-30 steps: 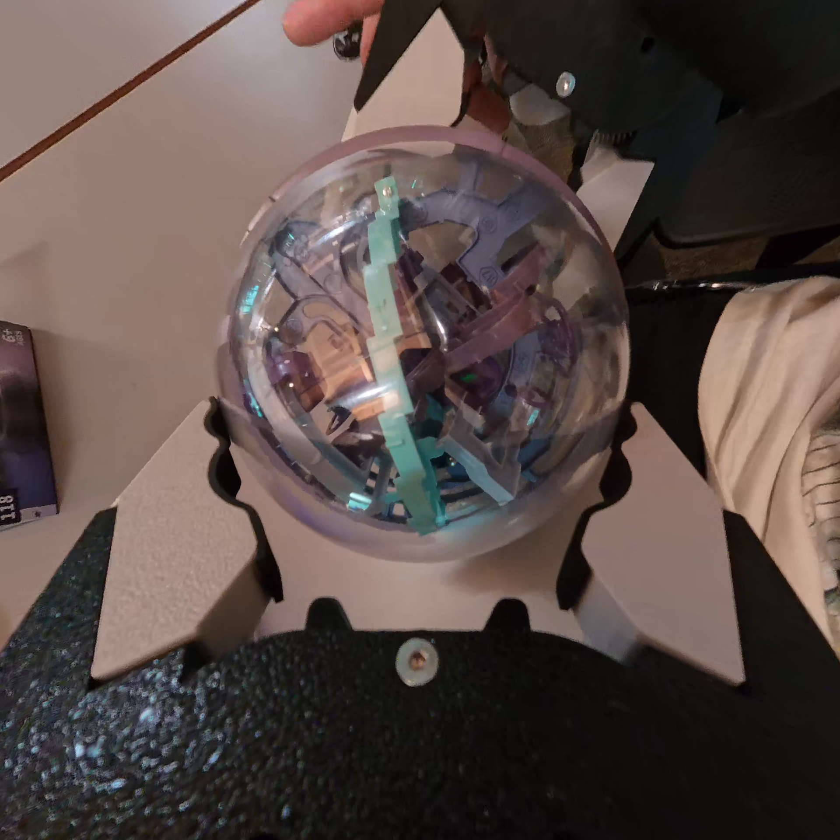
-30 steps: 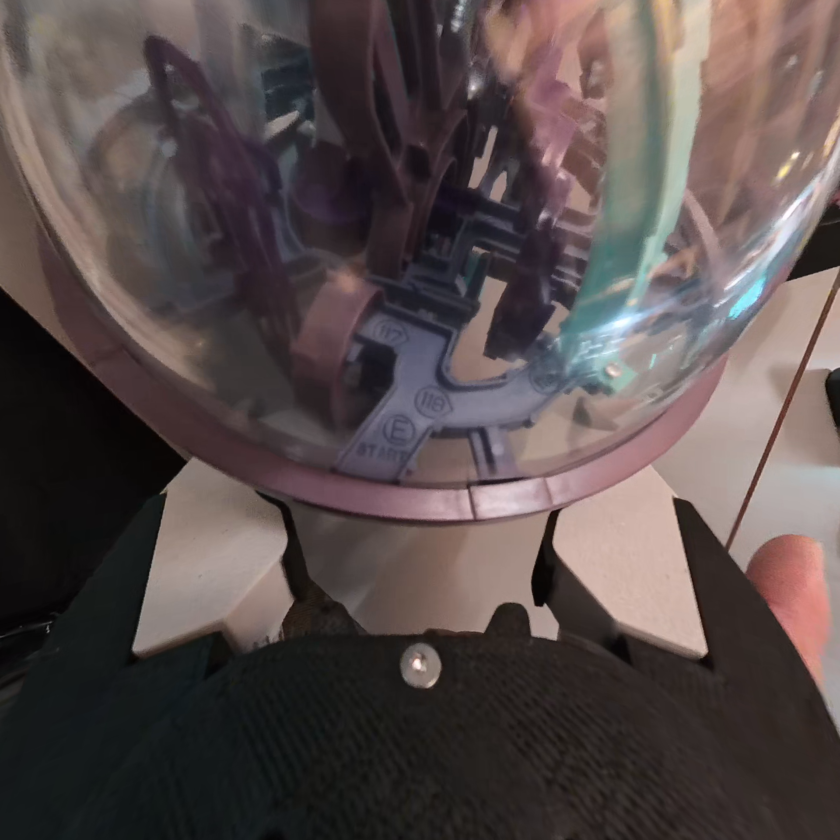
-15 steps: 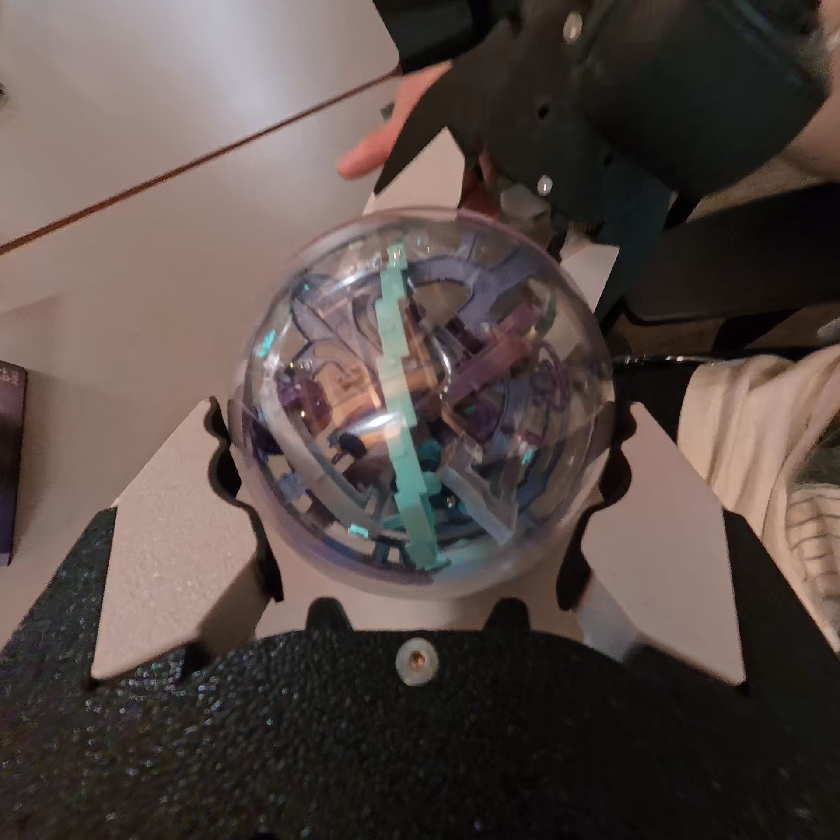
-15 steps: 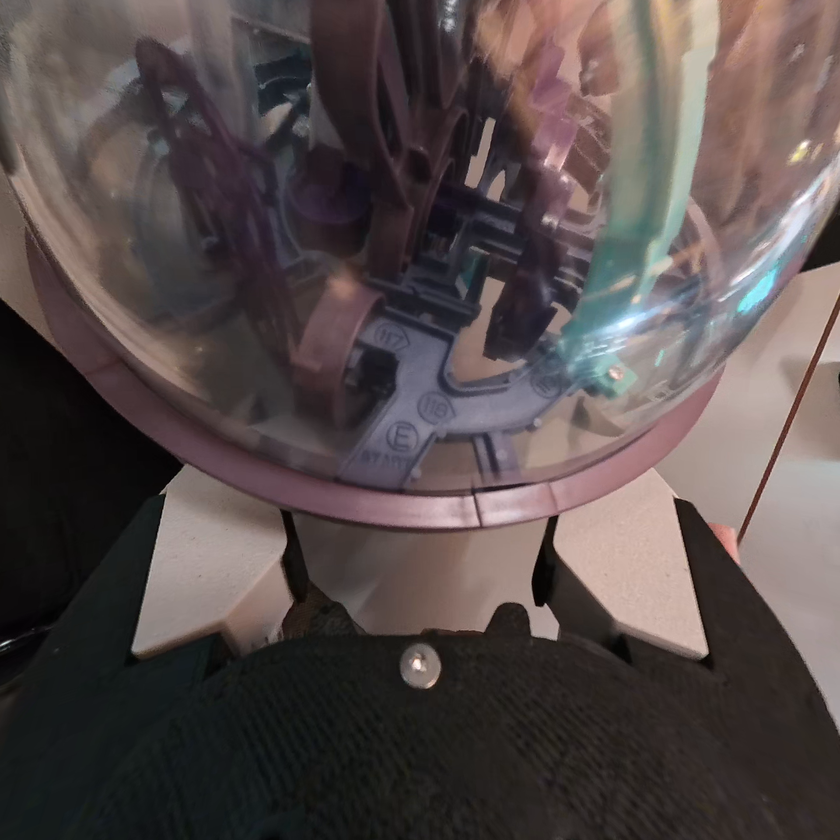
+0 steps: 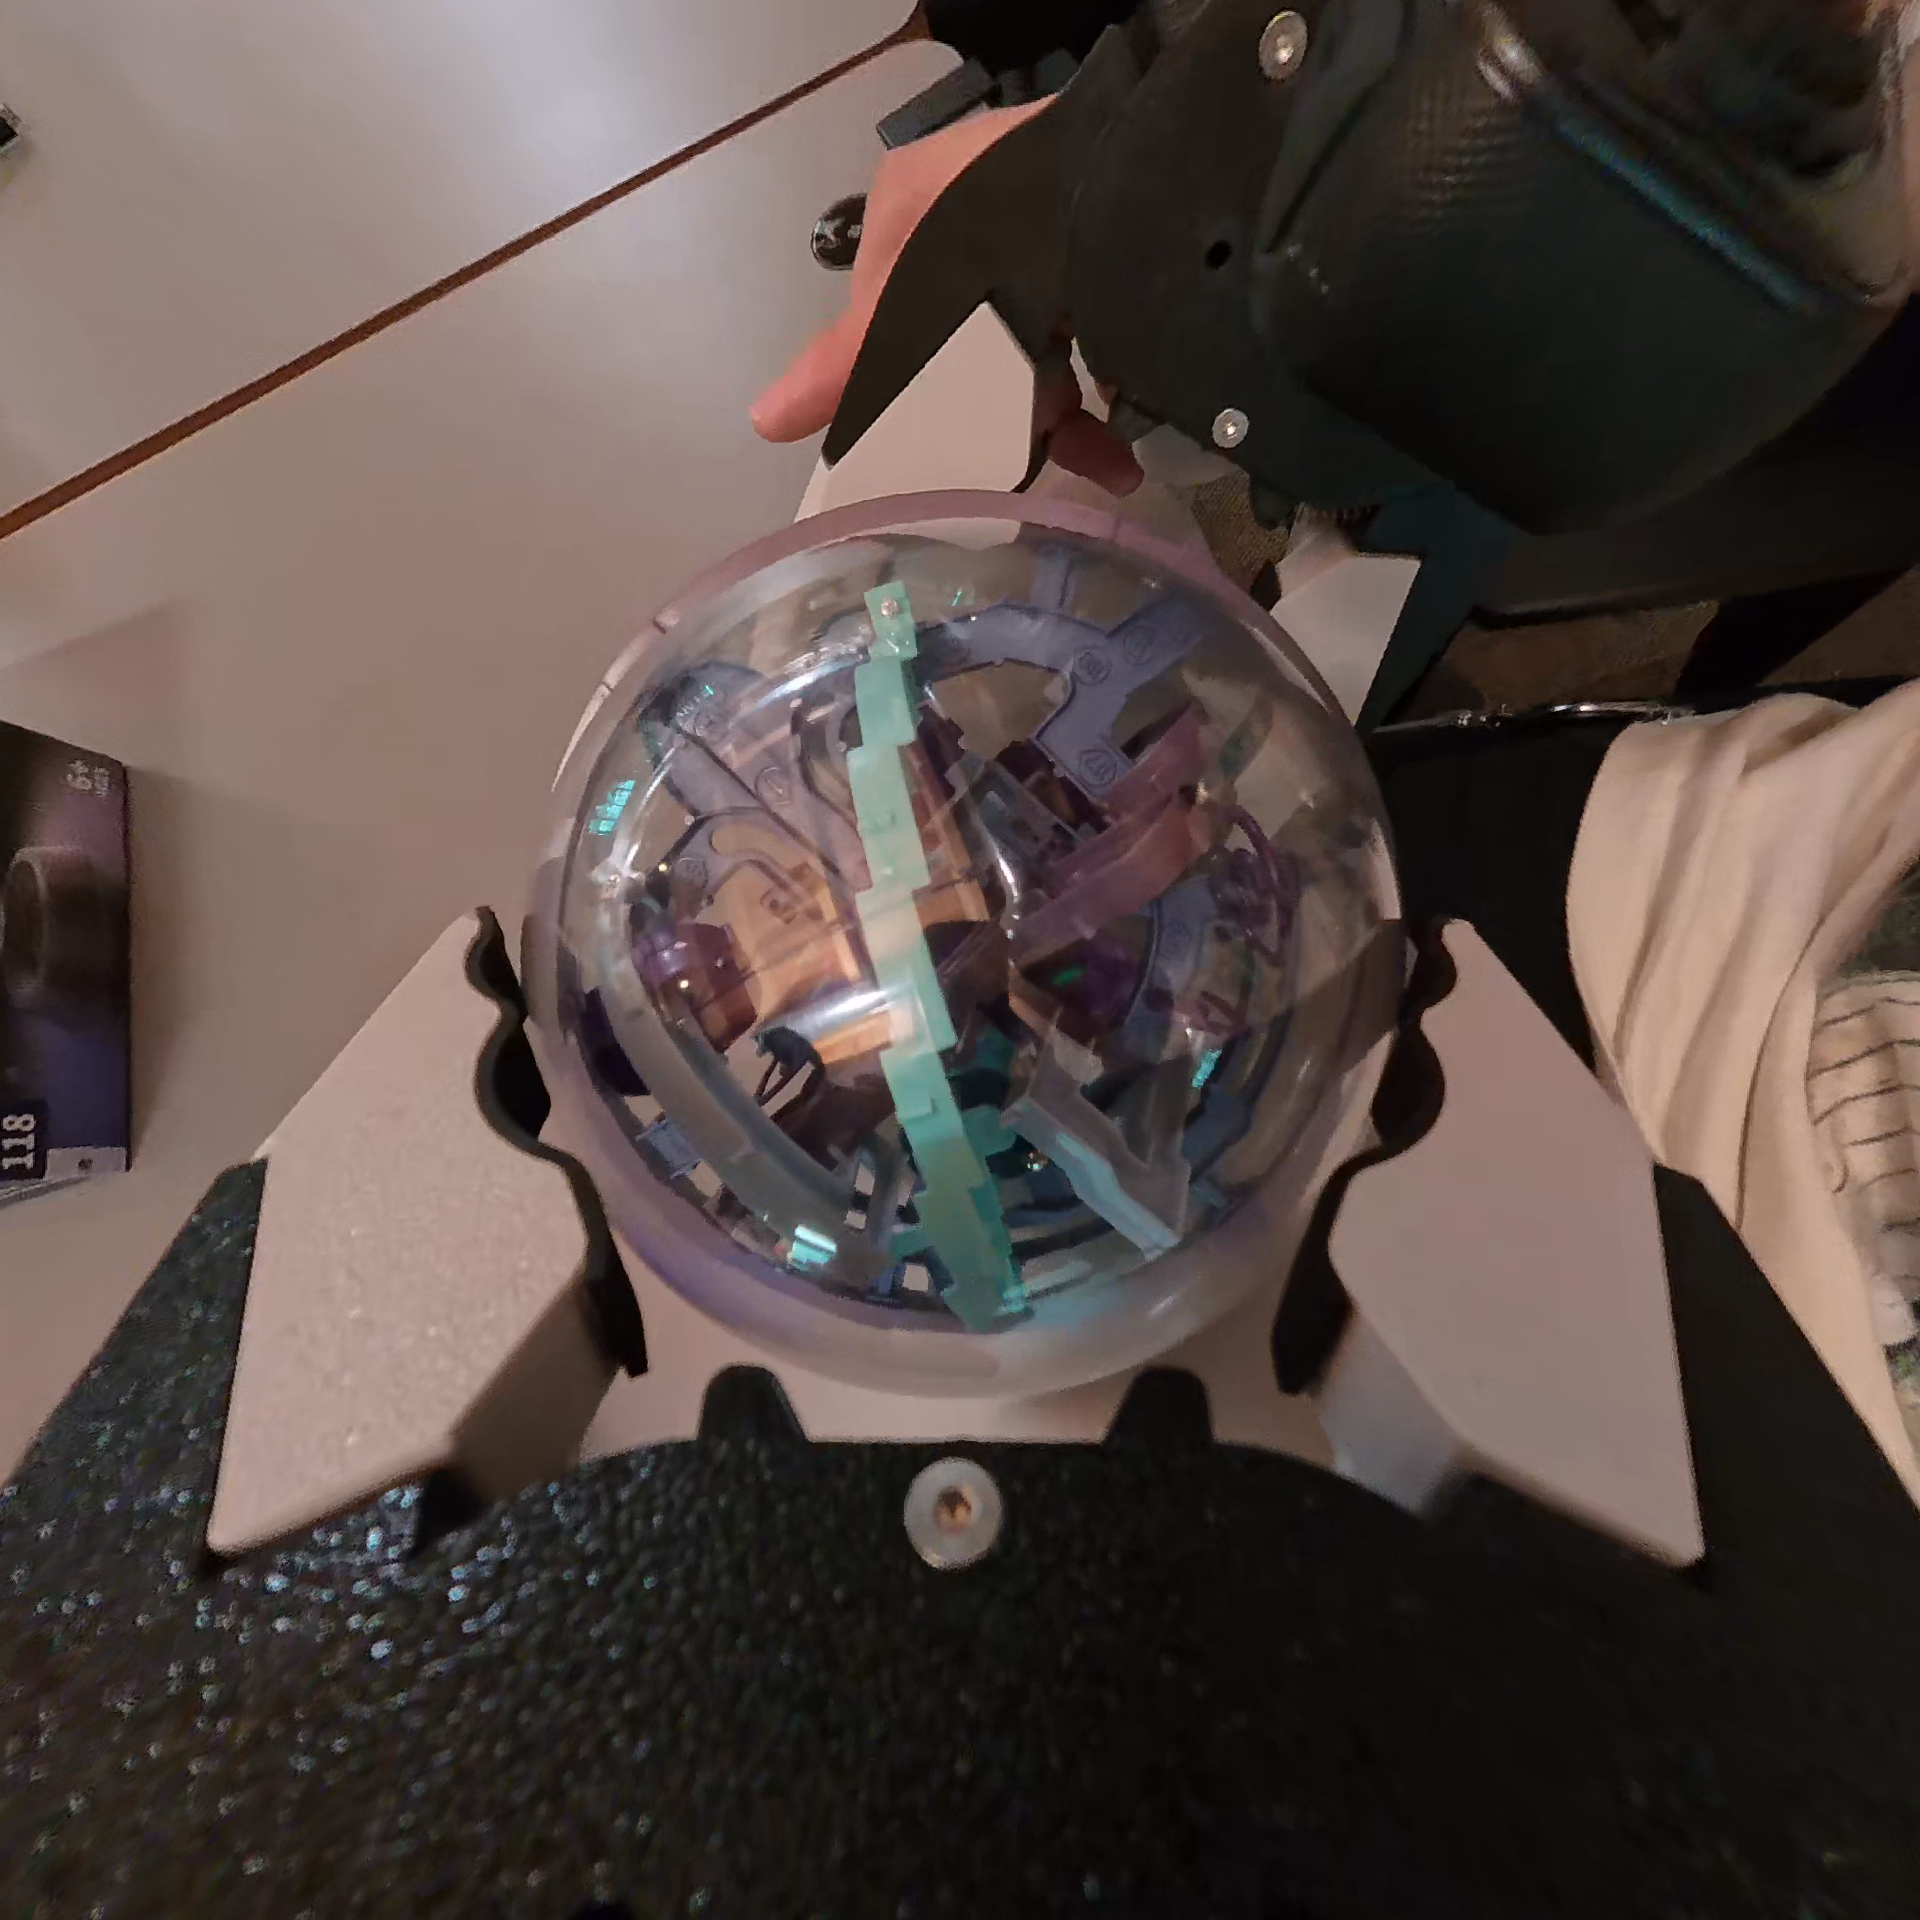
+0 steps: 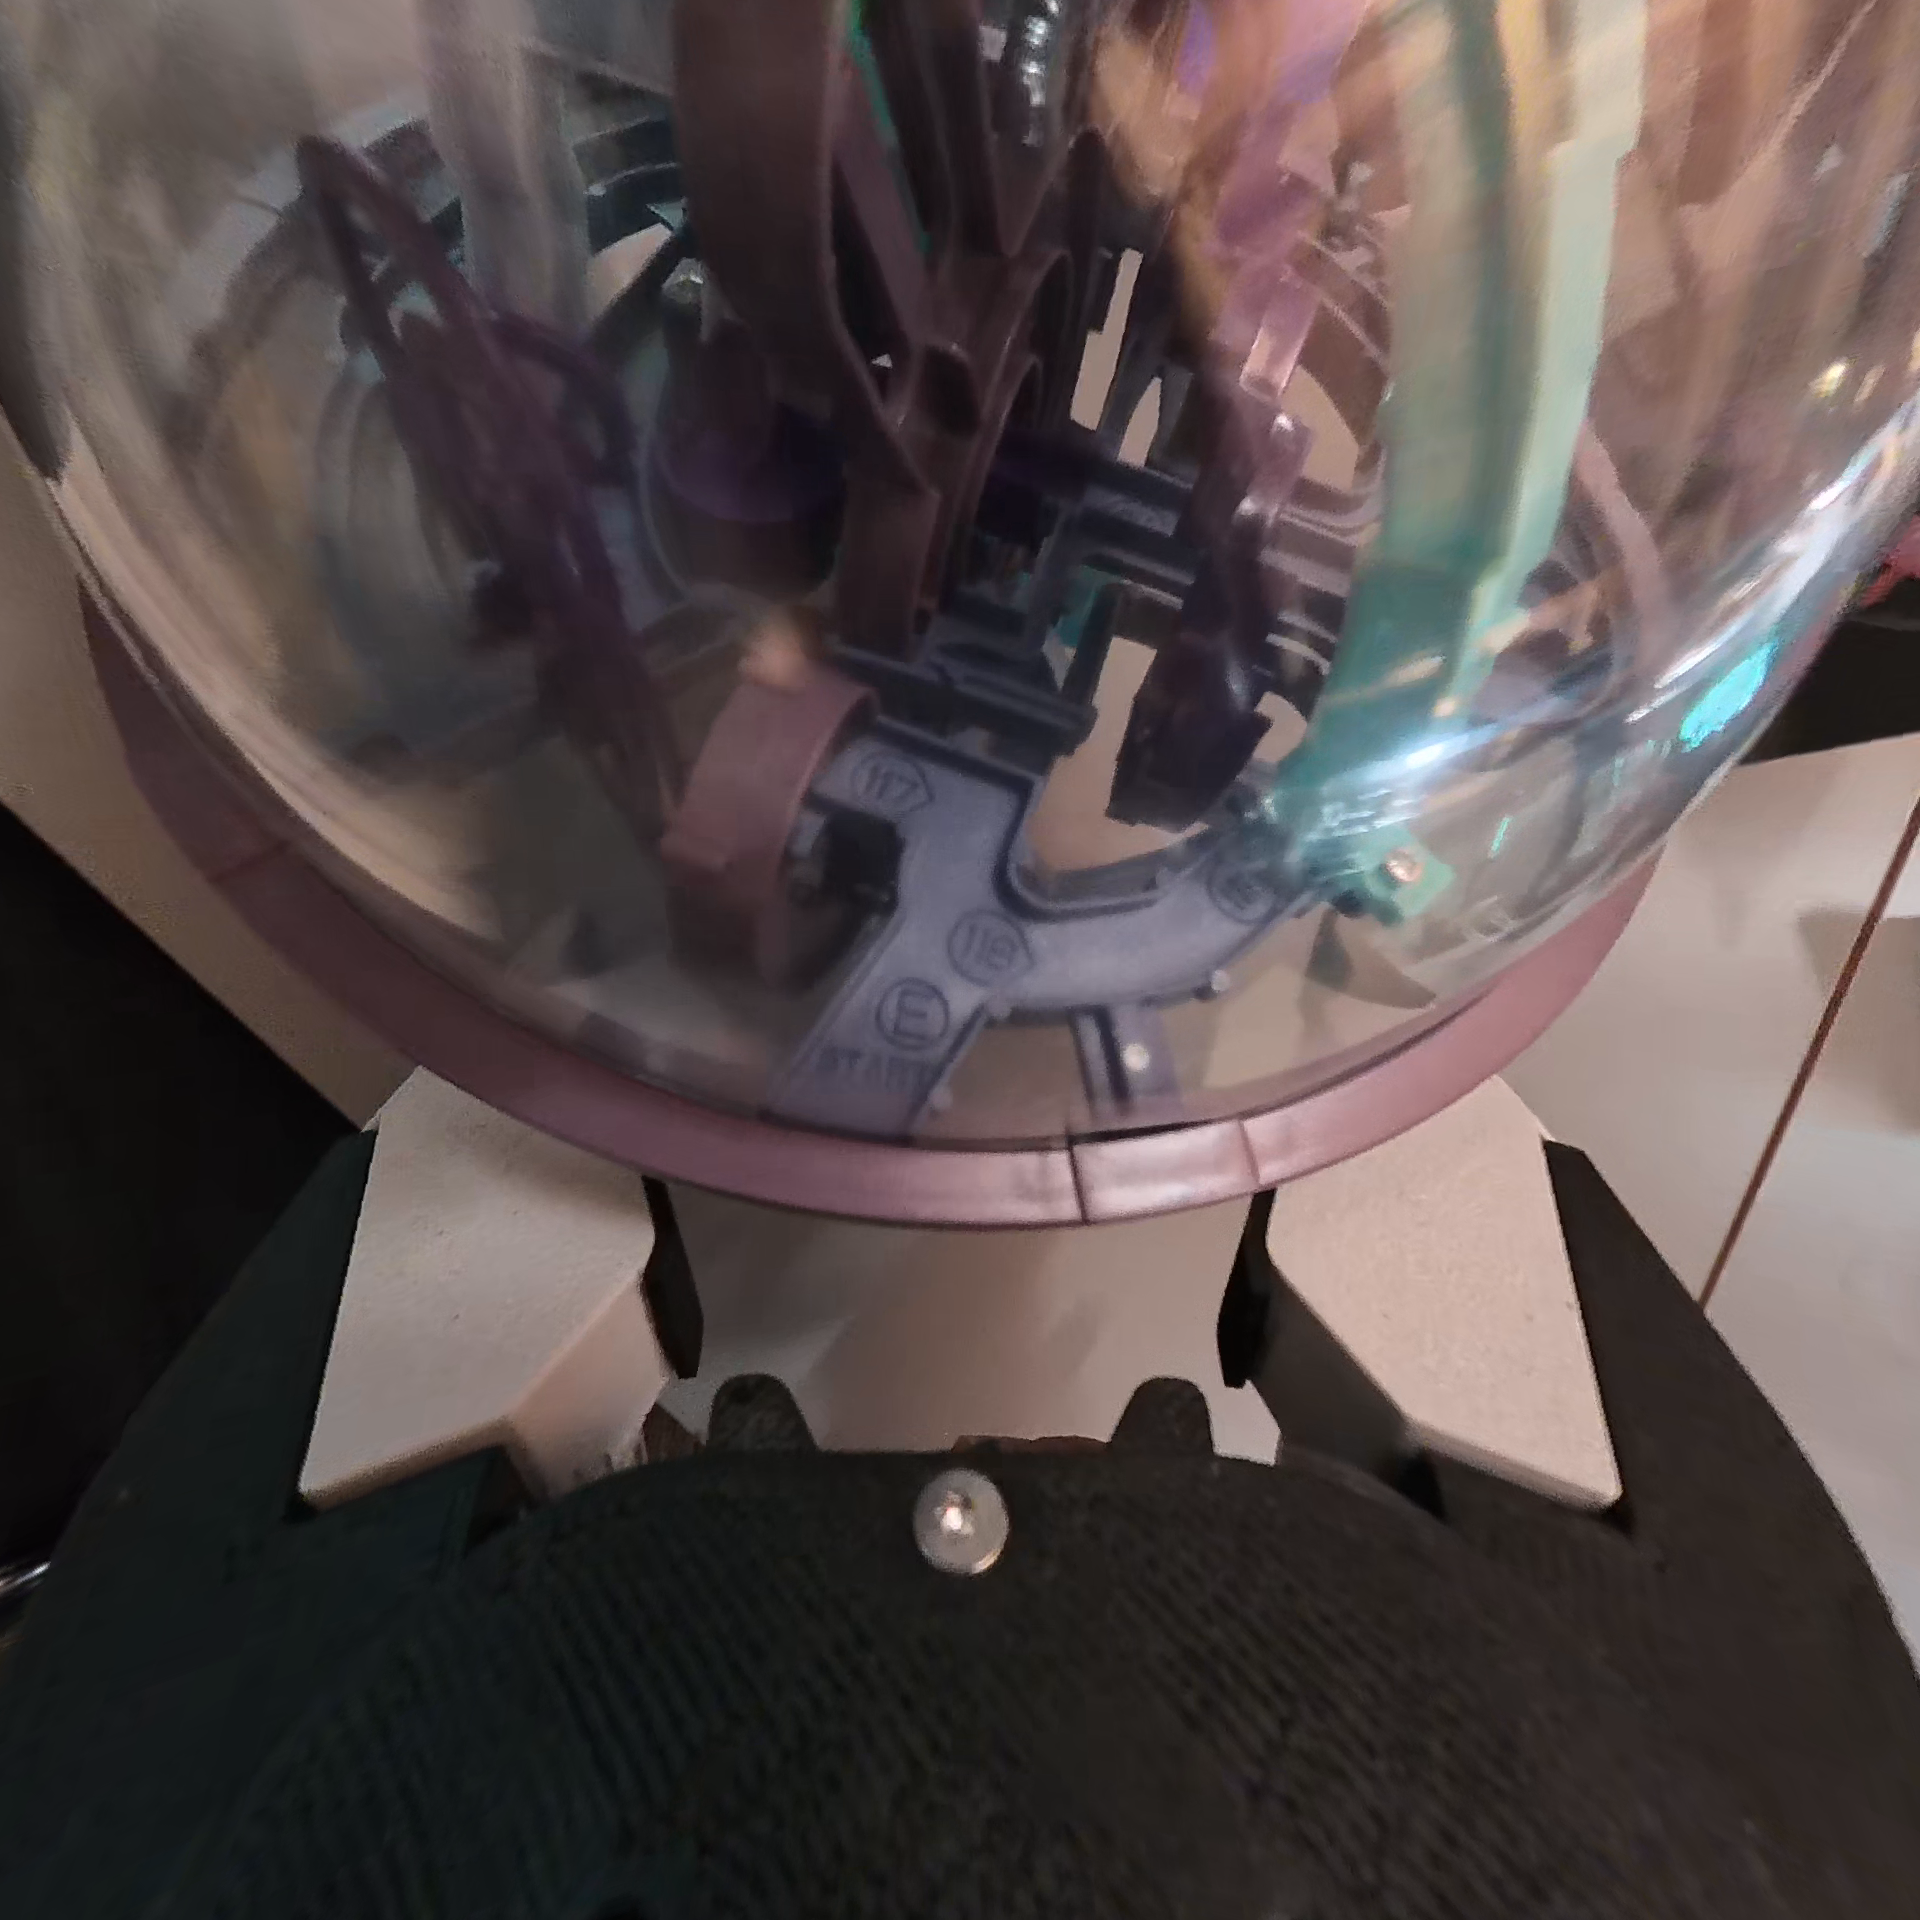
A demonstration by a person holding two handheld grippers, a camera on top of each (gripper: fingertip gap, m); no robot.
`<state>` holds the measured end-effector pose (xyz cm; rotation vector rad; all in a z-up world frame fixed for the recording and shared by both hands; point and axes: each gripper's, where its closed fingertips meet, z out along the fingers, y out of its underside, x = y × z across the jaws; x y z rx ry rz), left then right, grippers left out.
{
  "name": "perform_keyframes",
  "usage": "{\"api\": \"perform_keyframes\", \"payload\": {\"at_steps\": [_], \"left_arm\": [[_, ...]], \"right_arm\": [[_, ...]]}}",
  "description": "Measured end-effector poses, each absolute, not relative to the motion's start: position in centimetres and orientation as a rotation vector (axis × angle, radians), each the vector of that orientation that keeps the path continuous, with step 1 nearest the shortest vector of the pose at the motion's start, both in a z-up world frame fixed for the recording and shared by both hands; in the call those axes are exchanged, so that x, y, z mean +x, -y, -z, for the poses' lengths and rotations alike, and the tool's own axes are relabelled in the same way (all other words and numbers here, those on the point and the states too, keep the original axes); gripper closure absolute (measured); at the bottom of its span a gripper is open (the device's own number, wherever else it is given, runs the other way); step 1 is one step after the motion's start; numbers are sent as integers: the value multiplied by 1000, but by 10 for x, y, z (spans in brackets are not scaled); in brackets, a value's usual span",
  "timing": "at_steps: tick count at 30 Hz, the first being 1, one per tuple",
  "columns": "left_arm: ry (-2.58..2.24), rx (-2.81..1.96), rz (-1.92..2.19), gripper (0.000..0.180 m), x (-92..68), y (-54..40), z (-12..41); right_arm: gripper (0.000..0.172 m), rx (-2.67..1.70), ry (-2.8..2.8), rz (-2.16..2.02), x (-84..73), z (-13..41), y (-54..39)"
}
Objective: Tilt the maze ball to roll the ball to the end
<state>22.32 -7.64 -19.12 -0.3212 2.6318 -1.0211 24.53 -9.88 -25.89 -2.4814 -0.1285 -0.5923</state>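
Note:
The maze ball (image 5: 1039, 790) is a clear sphere with purple, grey and teal tracks inside and a purple band around its middle. My left gripper (image 5: 961, 925) is shut on it: both white fingers (image 5: 416, 1195) press its sides with their notched edges. My right gripper (image 5: 1122, 520) holds the ball's far side. In the right wrist view the ball (image 6: 935, 520) fills the upper frame, and its purple band (image 6: 1039, 1174) sits between the right gripper's (image 6: 956, 1195) fingers (image 6: 499, 1247). I cannot make out the small rolling ball.
A beige table (image 5: 312, 520) with a brown seam (image 5: 416, 301) lies below. A dark box (image 5: 62, 966) lies at the left edge. A person's hand (image 5: 862, 270) grips the right gripper. A cream sleeve (image 5: 1714, 883) is at the right.
The ball and both grippers have tilted and shifted slightly together. The right gripper shows more fully in the left wrist view. Both grasps hold unchanged.

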Motion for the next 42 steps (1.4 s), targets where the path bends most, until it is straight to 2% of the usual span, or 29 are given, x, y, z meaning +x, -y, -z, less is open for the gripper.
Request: {"api": "perform_keyframes", "payload": {"at_steps": [3,9,17,24,26,31,36,37,42], "left_arm": [[-2651,-315,933,23,221,66,193],[-2685,-243,742,22,215,51,195],[-2748,-307,648,23,218,34,198],[-2818,-226,507,22,218,34,200],[-2830,-209,491,22,220,40,200],[-2851,-166,468,23,222,55,200],[-2873,-176,495,23,226,58,200],[-2876,-187,507,23,226,58,200],[-2888,-244,583,23,229,52,199]], "right_arm": [[44,-2479,144,586,243,259,89],[57,-2511,172,520,237,263,78],[49,-2507,229,550,240,261,68],[56,-2473,297,655,248,255,75],[48,-2460,322,726,252,250,82],[47,-2445,318,743,252,237,114],[42,-2166,228,662,243,188,114],[47,-2118,231,650,241,184,109],[47,-2069,259,578,244,194,94]]}}
